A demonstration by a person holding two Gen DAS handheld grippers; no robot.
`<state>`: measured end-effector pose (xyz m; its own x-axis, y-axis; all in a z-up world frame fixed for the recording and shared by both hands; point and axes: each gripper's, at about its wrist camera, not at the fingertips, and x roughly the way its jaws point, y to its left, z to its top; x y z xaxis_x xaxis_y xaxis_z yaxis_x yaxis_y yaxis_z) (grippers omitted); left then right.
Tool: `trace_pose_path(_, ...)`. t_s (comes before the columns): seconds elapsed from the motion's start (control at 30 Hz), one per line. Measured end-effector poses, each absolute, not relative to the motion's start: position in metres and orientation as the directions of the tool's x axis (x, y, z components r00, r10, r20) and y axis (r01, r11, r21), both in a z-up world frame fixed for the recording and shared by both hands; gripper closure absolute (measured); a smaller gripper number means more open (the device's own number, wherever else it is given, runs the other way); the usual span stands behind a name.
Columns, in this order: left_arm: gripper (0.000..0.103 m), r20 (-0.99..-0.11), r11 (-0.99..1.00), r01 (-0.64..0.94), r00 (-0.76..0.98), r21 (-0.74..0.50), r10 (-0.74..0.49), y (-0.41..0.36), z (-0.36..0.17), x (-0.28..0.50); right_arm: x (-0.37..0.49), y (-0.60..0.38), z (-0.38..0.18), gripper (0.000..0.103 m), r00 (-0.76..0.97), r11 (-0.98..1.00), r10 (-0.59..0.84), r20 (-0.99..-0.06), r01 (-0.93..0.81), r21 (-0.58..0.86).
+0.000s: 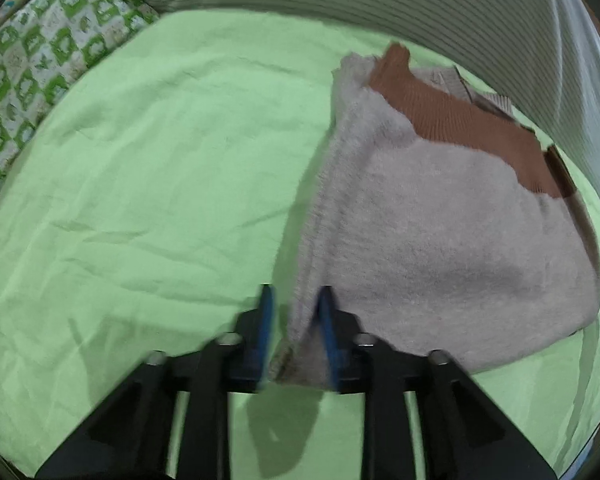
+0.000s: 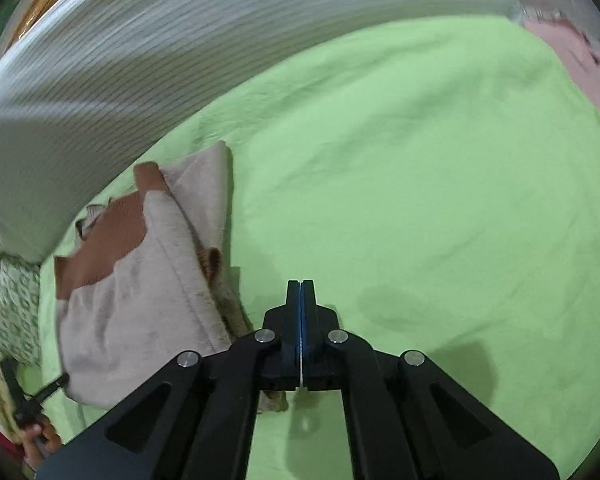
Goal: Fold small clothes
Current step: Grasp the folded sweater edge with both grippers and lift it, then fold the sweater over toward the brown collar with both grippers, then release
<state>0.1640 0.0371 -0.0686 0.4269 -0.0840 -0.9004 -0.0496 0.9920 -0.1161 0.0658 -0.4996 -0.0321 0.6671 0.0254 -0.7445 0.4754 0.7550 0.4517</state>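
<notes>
The left claw (image 1: 296,320) has its blue-padded fingers parted, with the near edge of the beige fleece garment (image 1: 440,216) lying between them, not pinched. The garment, trimmed in a brown ribbed band (image 1: 460,120), lies folded on the green sheet (image 1: 160,160) near a striped cushion (image 1: 380,0). The right claw (image 2: 301,292) is clenched on nothing, just beside the garment (image 2: 132,300), above bare sheet (image 2: 440,180).
</notes>
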Motion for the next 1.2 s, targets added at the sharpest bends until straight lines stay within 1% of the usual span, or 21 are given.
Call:
trace_pose_path(0.03,0.066,-0.889,0.989,-0.056,0.446,-0.14,-0.101,0.041,-0.06,0.165,0.069,-0.496,-0.027,0.101,0.678,0.773,0.017,-0.735,0.457,0.44)
trace_pose_path(0.07,0.056,-0.882,0.986,-0.06,0.459,-0.152,-0.108,0.043,-0.053,0.167,0.076,-0.489,-0.018,0.098,0.692,0.8,0.015,-0.721,0.425,0.424)
trace_pose_path(0.13,0.048,-0.867,0.985,-0.064,0.486,-0.163,-0.112,0.044,-0.04,0.176,0.092,-0.476,-0.006,0.084,0.718,0.836,0.037,-0.695,0.358,0.415)
trace_pose_path(0.2,0.046,-0.856,0.986,-0.052,0.506,-0.157,-0.109,0.037,-0.028,0.194,0.118,-0.454,0.005,0.035,0.729,0.884,0.062,-0.682,0.277,0.376)
trace_pose_path(0.23,0.043,-0.853,0.988,-0.044,0.511,-0.149,-0.106,0.033,-0.024,0.204,0.128,-0.443,0.01,0.029,0.737,0.907,0.055,-0.674,0.245,0.343)
trace_pose_path(0.3,0.037,-0.854,0.992,-0.016,0.51,-0.127,-0.101,0.02,-0.022,0.227,0.156,-0.421,0.015,0.029,0.738,0.95,0.041,-0.674,0.18,0.255)
trace_pose_path(0.37,0.036,-0.858,0.997,-0.004,0.509,-0.079,-0.066,0.005,-0.025,0.252,0.182,-0.41,0.013,0.029,0.719,0.966,0.038,-0.694,0.15,0.208)
trace_pose_path(0.53,0.036,-0.863,0.999,0.049,0.502,-0.025,-0.046,-0.028,-0.034,0.3,0.241,-0.403,0.0,0.029,0.691,0.976,0.073,-0.719,0.1,0.196)
trace_pose_path(0.57,0.036,-0.866,0.999,0.054,0.5,-0.009,-0.035,-0.035,-0.037,0.31,0.248,-0.403,-0.002,0.03,0.689,0.974,0.082,-0.72,0.097,0.204)
trace_pose_path(0.6,0.037,-0.866,0.998,0.055,0.499,0.009,-0.02,-0.039,-0.039,0.316,0.253,-0.405,-0.004,0.033,0.689,0.97,0.102,-0.718,0.091,0.224)
trace_pose_path(0.63,0.038,-0.869,0.997,0.064,0.495,0.03,-0.006,-0.044,-0.043,0.323,0.258,-0.406,-0.007,0.055,0.684,0.966,0.124,-0.719,0.083,0.245)
trace_pose_path(0.67,0.059,-0.872,0.995,0.079,0.489,0.062,0.015,-0.049,-0.048,0.328,0.264,-0.407,-0.01,0.085,0.668,0.962,0.138,-0.731,0.085,0.259)
trace_pose_path(0.7,0.078,-0.874,0.993,0.091,0.485,0.08,0.026,-0.051,-0.052,0.33,0.266,-0.409,-0.012,0.099,0.664,0.958,0.145,-0.733,0.092,0.273)
trace_pose_path(0.73,0.093,-0.88,0.991,0.106,0.475,0.077,0.018,-0.053,-0.056,0.332,0.263,-0.41,-0.01,0.099,0.682,0.954,0.144,-0.717,0.097,0.283)
trace_pose_path(0.77,0.096,-0.871,0.991,0.109,0.491,0.077,0.014,-0.052,-0.054,0.329,0.26,-0.412,-0.006,0.099,0.704,0.952,0.141,-0.696,0.097,0.291)
trace_pose_path(0.9,0.097,-0.818,0.993,0.103,0.575,0.056,-0.013,-0.046,-0.035,0.321,0.242,-0.435,0.015,0.099,0.8,0.914,0.115,-0.588,0.147,0.378)
trace_pose_path(0.97,0.097,-0.81,0.996,0.076,0.586,0.047,-0.007,-0.041,-0.032,0.328,0.244,-0.451,0.014,0.099,0.812,0.887,0.095,-0.576,0.194,0.419)
trace_pose_path(1.03,0.097,-0.811,0.997,0.05,0.585,0.058,0.018,-0.038,-0.036,0.335,0.251,-0.463,0.003,0.099,0.799,0.866,0.079,-0.596,0.241,0.438)
trace_pose_path(1.07,0.097,-0.807,0.997,0.03,0.589,0.068,0.037,-0.035,-0.039,0.338,0.253,-0.466,-0.002,0.103,0.792,0.866,0.053,-0.608,0.267,0.423)
trace_pose_path(1.13,0.097,-0.812,0.997,0.008,0.58,0.081,0.061,-0.031,-0.049,0.344,0.257,-0.47,-0.015,0.103,0.764,0.87,-0.015,-0.645,0.329,0.369)
trace_pose_path(1.2,0.095,-0.828,0.995,0.011,0.556,0.099,0.076,-0.039,-0.06,0.352,0.261,-0.472,-0.027,0.103,0.732,0.864,-0.012,-0.681,0.35,0.361)
